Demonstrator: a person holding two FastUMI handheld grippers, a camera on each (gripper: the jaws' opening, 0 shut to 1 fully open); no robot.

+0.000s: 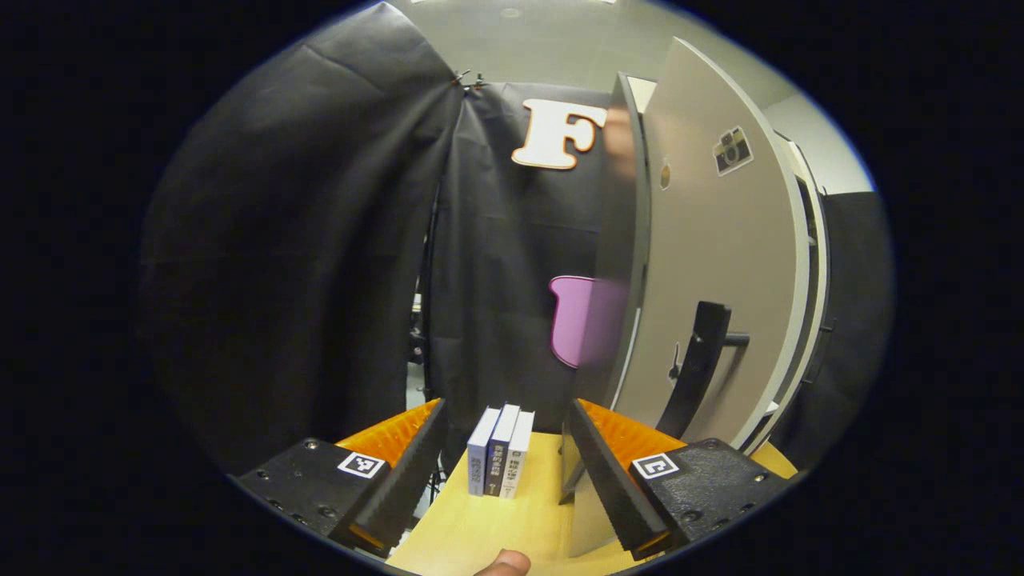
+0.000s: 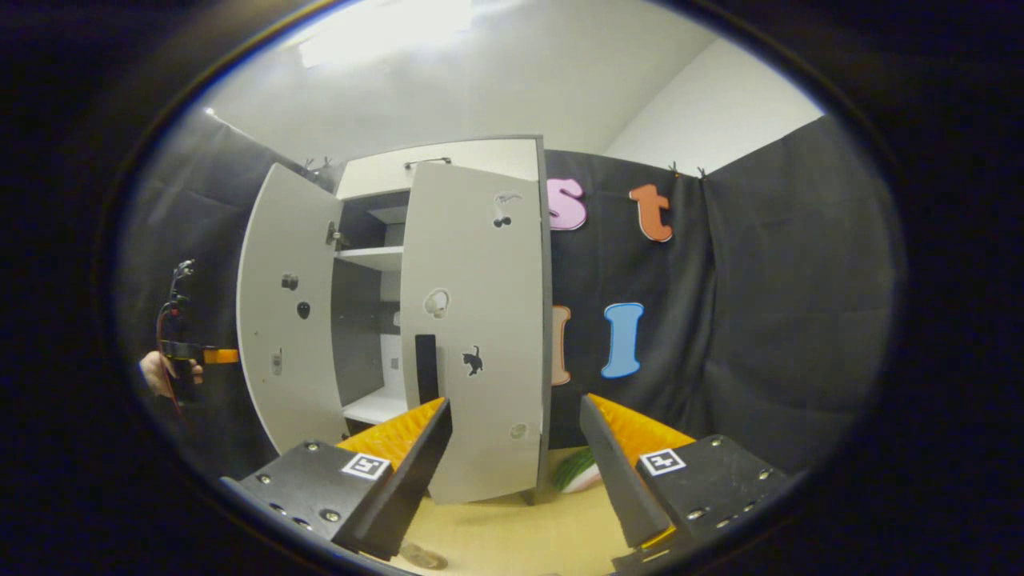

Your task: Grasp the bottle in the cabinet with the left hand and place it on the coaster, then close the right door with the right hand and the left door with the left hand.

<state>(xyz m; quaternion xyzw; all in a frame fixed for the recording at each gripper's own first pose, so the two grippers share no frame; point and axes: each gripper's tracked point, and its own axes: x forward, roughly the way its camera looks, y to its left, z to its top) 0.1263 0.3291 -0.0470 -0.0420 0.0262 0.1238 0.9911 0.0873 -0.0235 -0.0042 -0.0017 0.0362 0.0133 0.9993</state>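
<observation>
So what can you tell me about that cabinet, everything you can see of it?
The cabinet is a tall, pale grey unit with smooth panels that look like laminated board, standing upright on a light wooden tabletop against the black cloth wall. The right door looks nearly shut; the left door stands ajar. Both carry small stickers, and a dark vertical handle sits on the right door. Between them show white shelves. Neither claw touches it.

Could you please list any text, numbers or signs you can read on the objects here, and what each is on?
Books: spine print too small to read.
Left door, right door: picture stickers, no words.
Left gripper, right gripper: square coded tags, no readable text.
</observation>
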